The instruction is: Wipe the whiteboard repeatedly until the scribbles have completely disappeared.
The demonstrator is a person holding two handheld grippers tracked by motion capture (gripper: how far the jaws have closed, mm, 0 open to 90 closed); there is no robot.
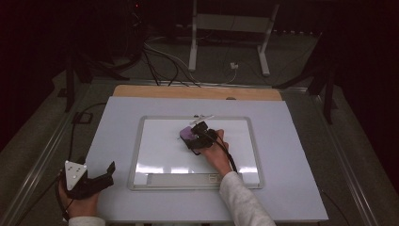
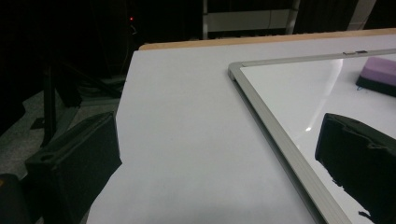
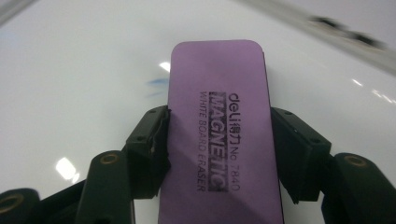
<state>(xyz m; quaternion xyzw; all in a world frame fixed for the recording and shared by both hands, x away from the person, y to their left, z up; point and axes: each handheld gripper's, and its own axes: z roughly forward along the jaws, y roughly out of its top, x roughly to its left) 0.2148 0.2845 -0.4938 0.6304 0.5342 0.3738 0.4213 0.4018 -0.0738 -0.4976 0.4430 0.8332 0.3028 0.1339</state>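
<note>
A purple whiteboard eraser (image 3: 219, 116) with black print lies flat on the whiteboard (image 3: 70, 93), and my right gripper (image 3: 219, 154) is shut on its two long sides. From above, the eraser (image 1: 186, 133) sits in the upper middle of the board (image 1: 160, 155), with the right gripper (image 1: 195, 135) reaching it from the near side. A faint blue smear (image 3: 156, 84) marks the board just left of the eraser. My left gripper (image 1: 109, 173) rests at the table's near left corner, open and empty. Its jaws (image 2: 217, 163) stand wide apart, one of them over the board's left rim.
The silver-framed whiteboard (image 2: 261, 116) lies on a white table top (image 1: 282, 122) with a wooden strip (image 1: 197, 92) along the far edge. A small pale object (image 1: 202, 117) sits at the board's far rim. Cables and stand legs (image 1: 193, 47) are on the floor beyond.
</note>
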